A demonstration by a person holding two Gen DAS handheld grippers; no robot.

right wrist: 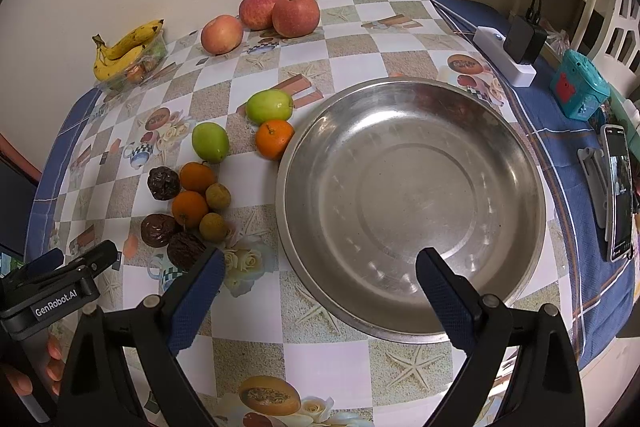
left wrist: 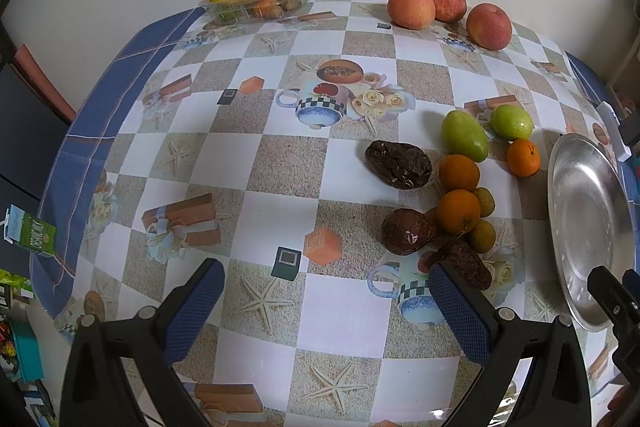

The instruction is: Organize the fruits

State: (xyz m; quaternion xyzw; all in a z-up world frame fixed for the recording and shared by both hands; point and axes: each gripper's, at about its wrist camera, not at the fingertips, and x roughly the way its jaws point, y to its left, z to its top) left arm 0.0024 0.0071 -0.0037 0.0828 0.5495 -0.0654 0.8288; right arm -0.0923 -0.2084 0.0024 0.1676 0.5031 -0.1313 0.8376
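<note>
Far left, bananas (right wrist: 127, 47) on a clear tray (right wrist: 154, 57); apples (right wrist: 296, 13) far centre. Mixed fruit cluster (right wrist: 192, 203) just left of empty steel basin (right wrist: 412, 207); phone (right wrist: 619, 193) right. Left gripper (left wrist: 326, 301), right gripper (right wrist: 318, 285) both gape, hold nothing.

- Your left gripper (left wrist: 326, 303) hangs with its jaws wide apart over bare tablecloth (left wrist: 280, 167); the room ahead and to its left is free.
- A tight fruit cluster (left wrist: 448, 203) crowds its right finger, a dark wrinkled fruit (left wrist: 466, 263) just beside the pad.
- Your right gripper (right wrist: 318, 277) straddles the pan (right wrist: 412, 203) rim; the pan's inside is free.
- A phone (right wrist: 618, 193) and charger (right wrist: 524, 39) line the right edge.
</note>
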